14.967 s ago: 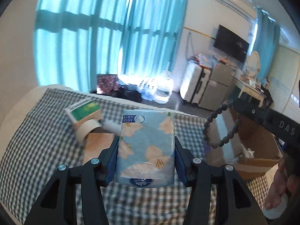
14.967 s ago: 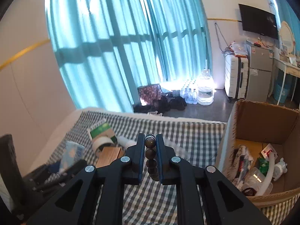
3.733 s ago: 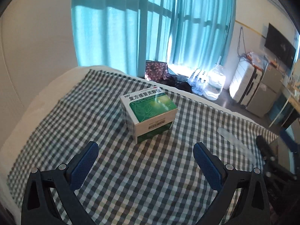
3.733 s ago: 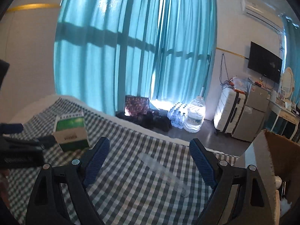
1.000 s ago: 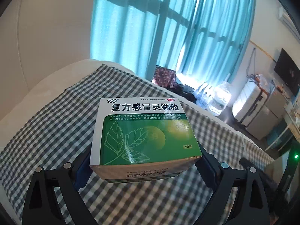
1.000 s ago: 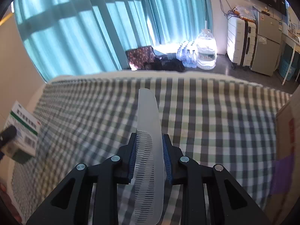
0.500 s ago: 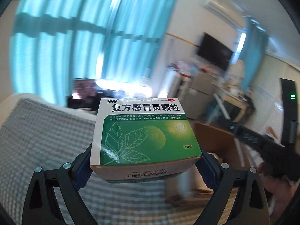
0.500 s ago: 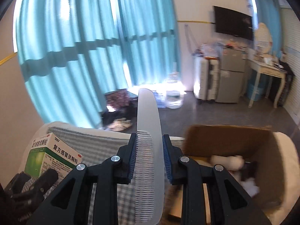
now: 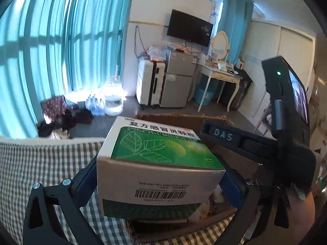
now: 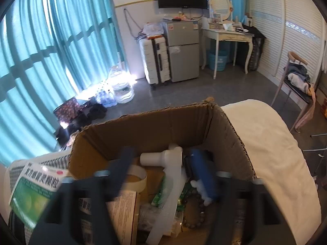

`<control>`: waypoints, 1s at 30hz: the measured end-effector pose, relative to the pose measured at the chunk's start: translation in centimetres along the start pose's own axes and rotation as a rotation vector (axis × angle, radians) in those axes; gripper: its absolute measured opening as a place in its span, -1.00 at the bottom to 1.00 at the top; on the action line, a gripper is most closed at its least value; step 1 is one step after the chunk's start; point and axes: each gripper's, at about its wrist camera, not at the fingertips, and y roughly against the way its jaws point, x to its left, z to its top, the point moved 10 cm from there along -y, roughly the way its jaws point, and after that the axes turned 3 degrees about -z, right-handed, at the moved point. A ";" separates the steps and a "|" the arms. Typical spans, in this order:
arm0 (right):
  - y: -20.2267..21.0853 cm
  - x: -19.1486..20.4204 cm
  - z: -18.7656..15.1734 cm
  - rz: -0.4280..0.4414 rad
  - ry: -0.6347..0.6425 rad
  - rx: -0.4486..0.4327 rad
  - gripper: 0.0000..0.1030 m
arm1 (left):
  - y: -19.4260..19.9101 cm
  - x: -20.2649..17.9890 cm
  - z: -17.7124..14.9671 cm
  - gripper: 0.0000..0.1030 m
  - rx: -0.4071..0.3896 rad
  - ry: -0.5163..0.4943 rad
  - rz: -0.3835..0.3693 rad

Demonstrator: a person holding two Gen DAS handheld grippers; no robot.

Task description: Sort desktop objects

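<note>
My left gripper (image 9: 160, 180) is shut on a green and white medicine box (image 9: 161, 163) and holds it at the near left edge of the cardboard box (image 9: 237, 157). The medicine box also shows at the lower left of the right wrist view (image 10: 34, 192). My right gripper (image 10: 163, 183) is open and blurred by motion above the cardboard box (image 10: 155, 128). A translucent white comb (image 10: 165, 204) lies loose in the box below it, apart from the fingers. The right gripper's body (image 9: 265, 143) shows at the right of the left wrist view.
The box holds a roll of tape (image 10: 138, 175), a white tube piece (image 10: 163, 157), a dark bead bracelet (image 10: 196, 210) and other small things. A checked cloth (image 9: 40, 163) covers the table left of the box. A white surface (image 10: 265, 147) lies to its right.
My right gripper has opened and the comb has dropped into the cardboard box. My left gripper has carried the medicine box on toward the box's edge.
</note>
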 end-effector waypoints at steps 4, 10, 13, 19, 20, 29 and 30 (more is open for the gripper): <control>0.4 -0.1 1.3 -0.033 -0.059 -0.068 0.57 | 0.3 -1.0 0.4 1.00 0.011 0.017 -0.091; 2.0 -1.6 2.7 -0.010 -0.175 -0.129 0.57 | 3.1 -1.3 1.5 1.00 -0.023 0.007 -0.043; 2.0 -1.8 2.5 0.055 -0.185 -0.099 0.57 | 4.9 0.4 1.5 1.00 -0.016 0.029 0.048; 4.5 0.0 0.8 0.193 -0.146 -0.078 0.57 | 9.2 5.7 -0.7 1.00 0.000 0.095 0.270; 5.0 0.1 0.0 0.214 -0.137 -0.084 0.59 | 9.9 6.7 -1.5 1.00 0.000 0.111 0.307; 6.0 1.7 -8.8 0.225 0.075 -0.123 0.61 | 11.8 11.3 -7.8 1.00 0.004 0.157 0.490; 6.3 2.1 -8.9 0.225 0.086 -0.143 0.61 | 11.9 11.6 -8.2 1.00 0.005 0.167 0.490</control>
